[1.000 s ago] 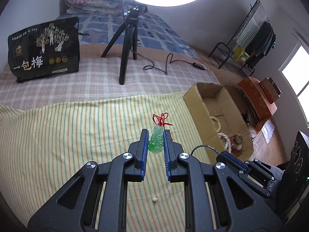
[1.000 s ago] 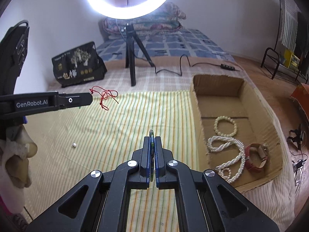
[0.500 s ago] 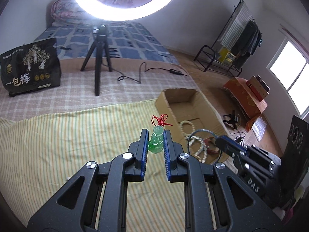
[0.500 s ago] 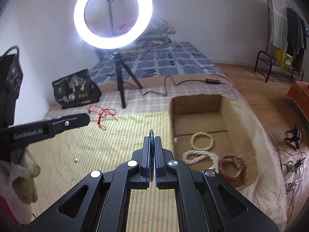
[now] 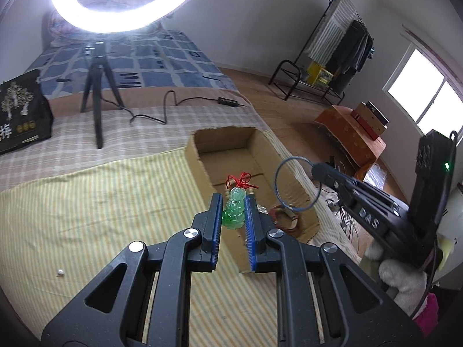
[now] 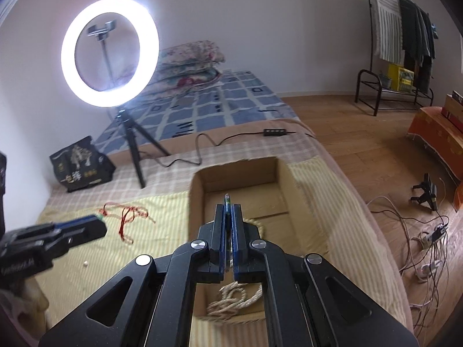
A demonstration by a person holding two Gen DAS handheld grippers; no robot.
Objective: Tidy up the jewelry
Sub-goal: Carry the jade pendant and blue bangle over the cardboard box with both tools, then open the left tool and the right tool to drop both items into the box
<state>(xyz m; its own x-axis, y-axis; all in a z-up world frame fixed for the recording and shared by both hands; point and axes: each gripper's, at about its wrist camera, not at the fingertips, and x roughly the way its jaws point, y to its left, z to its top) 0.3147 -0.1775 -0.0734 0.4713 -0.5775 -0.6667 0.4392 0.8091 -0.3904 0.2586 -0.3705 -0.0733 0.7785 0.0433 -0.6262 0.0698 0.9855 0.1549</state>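
My left gripper is shut on a green jade pendant with a red cord, held above the near-left part of the cardboard box. My right gripper is shut on a thin bluish bangle, seen edge-on above the box. From the left wrist view the bangle shows as a full ring over the box's right side. A pearl necklace and a reddish bracelet lie in the box. The left gripper shows at left with the cord dangling.
A small loose pearl lies on the striped cloth. A ring light on a tripod, a black bag and a cable stand behind. To the right the bed edge drops to a floor with cables.
Both grippers have risen and moved right with their loads, from over the striped cloth to above the cardboard box. The grips have not changed.
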